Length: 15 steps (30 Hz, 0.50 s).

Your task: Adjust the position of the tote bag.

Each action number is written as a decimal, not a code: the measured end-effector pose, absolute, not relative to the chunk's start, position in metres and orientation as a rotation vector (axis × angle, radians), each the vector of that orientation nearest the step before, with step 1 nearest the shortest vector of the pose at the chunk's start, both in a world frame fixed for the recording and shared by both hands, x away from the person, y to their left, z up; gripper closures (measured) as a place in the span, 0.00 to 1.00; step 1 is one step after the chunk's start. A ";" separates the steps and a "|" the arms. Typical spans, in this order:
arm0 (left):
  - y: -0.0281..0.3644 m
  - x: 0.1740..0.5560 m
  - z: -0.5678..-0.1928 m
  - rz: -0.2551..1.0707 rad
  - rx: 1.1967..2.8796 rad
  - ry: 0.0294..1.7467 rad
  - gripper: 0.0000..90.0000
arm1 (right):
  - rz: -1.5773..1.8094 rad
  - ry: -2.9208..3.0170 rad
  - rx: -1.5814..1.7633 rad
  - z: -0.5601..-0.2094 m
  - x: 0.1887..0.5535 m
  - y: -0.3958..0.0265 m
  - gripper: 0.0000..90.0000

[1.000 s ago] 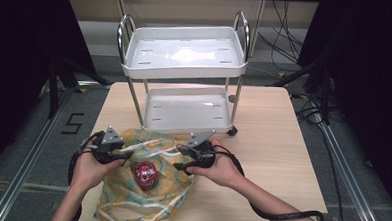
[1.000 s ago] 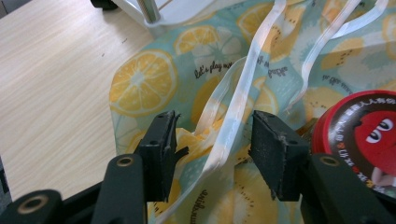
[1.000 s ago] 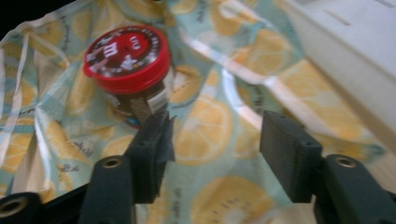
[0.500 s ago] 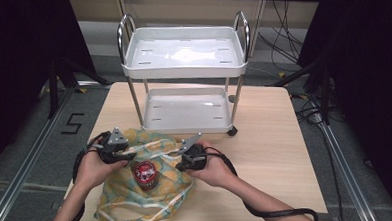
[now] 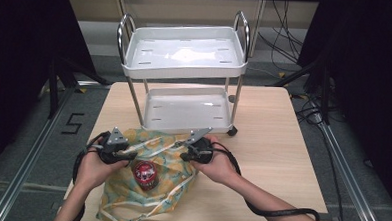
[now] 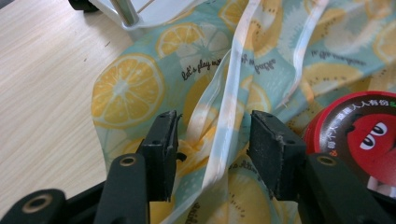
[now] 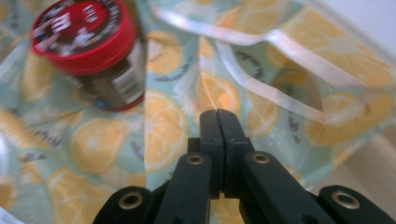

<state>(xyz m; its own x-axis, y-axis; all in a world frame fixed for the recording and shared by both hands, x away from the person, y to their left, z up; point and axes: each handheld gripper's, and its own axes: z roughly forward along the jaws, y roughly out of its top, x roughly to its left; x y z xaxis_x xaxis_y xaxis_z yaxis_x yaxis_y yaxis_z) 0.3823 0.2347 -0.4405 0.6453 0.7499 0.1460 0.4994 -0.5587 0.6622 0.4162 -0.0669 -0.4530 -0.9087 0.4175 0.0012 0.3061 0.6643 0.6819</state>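
A cloth bag [image 5: 168, 182] printed with lemon slices lies spread on the table's near left. A jar with a red lid [image 5: 145, 174] stands upright on it. In the left gripper view, my left gripper [image 6: 217, 140] hangs open over the cloth [image 6: 126, 88], and a pale strap [image 6: 229, 121] runs between its jaws without being pressed. The jar's lid [image 6: 359, 135] is just to its right. In the right gripper view, my right gripper [image 7: 218, 114] has its jaws together on a raised fold of the bag [image 7: 205, 84], and the jar [image 7: 88, 51] leans at the upper left.
A white two-tier trolley [image 5: 185, 72] on small wheels stands at the back of the wooden table [image 5: 277, 144], with its lower tray [image 5: 188, 126] just beyond the bag. Loose bag straps [image 5: 129, 215] trail toward the front edge. A cable [image 5: 279, 212] trails from the right gripper.
The right hand has shifted slightly at the bag's right edge. The left hand, the jar and the bag stay where they were.
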 end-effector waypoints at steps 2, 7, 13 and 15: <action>0.234 0.382 -0.441 0.550 2.275 0.979 0.58 | 1.072 2.679 0.631 -0.453 0.419 -0.069 1.00; 0.236 0.383 -0.441 0.523 2.316 0.974 0.58 | 1.106 2.628 0.792 -0.453 0.422 -0.071 1.00; 0.234 0.383 -0.444 0.545 2.306 0.974 0.59 | 0.998 2.594 0.844 -0.457 0.425 -0.074 1.00; 0.233 0.382 -0.444 0.538 2.288 0.971 0.58 | 0.997 2.604 0.847 -0.458 0.426 -0.075 1.00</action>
